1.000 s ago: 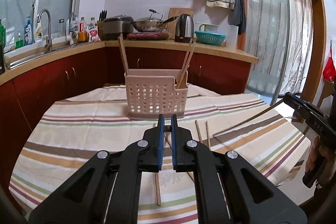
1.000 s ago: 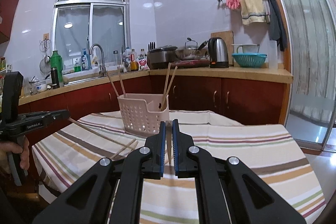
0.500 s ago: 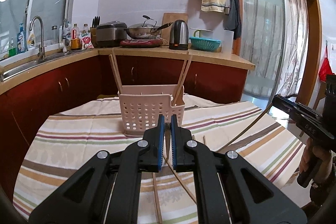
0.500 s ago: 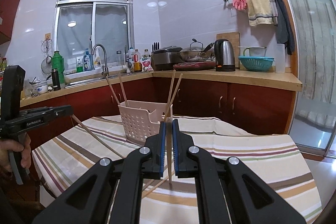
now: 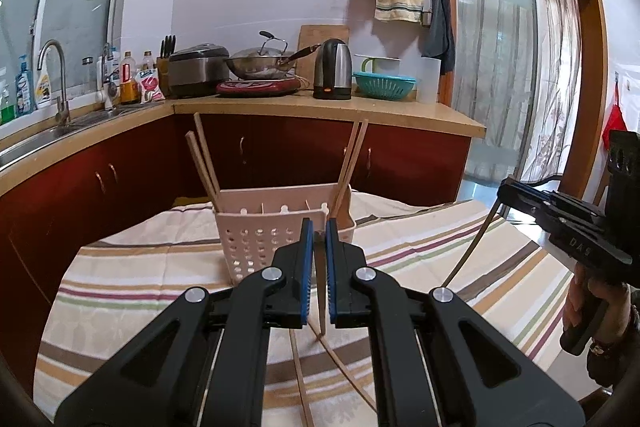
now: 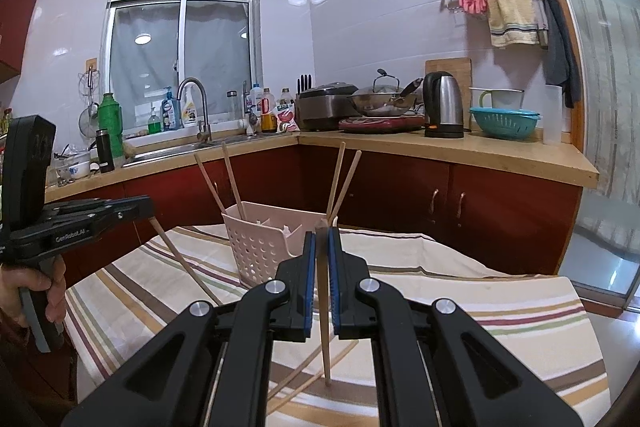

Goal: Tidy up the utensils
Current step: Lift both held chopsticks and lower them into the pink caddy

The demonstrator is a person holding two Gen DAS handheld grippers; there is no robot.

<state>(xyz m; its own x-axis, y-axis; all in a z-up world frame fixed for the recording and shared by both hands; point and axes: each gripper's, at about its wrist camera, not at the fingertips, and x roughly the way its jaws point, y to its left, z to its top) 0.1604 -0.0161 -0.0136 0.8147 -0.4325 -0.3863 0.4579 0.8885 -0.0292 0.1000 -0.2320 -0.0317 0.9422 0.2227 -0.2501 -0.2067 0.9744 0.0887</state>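
A pink perforated holder [image 5: 256, 247] [image 6: 260, 255] stands on the striped tablecloth [image 5: 132, 291], with two chopsticks [image 5: 206, 163] leaning at its left end and two chopsticks [image 5: 350, 163] at its right. My left gripper [image 5: 316, 227] is shut on a chopstick [image 5: 321, 311] that hangs down just in front of the holder. The right wrist view shows this left gripper [image 6: 150, 209] at the left. My right gripper [image 6: 322, 239] is shut on a chopstick [image 6: 325, 339] too. It shows as the right gripper [image 5: 502, 189] at the right edge of the left wrist view.
Loose chopsticks [image 5: 300, 375] [image 6: 304, 371] lie on the cloth near the front. Behind the table runs a counter [image 6: 460, 151] with a sink, bottles, a wok, a kettle and a teal colander. A glass door stands on the right.
Both grippers have risen and come closer to the holder, each carrying its chopstick up off the cloth. The holder and the loose chopsticks have not moved.
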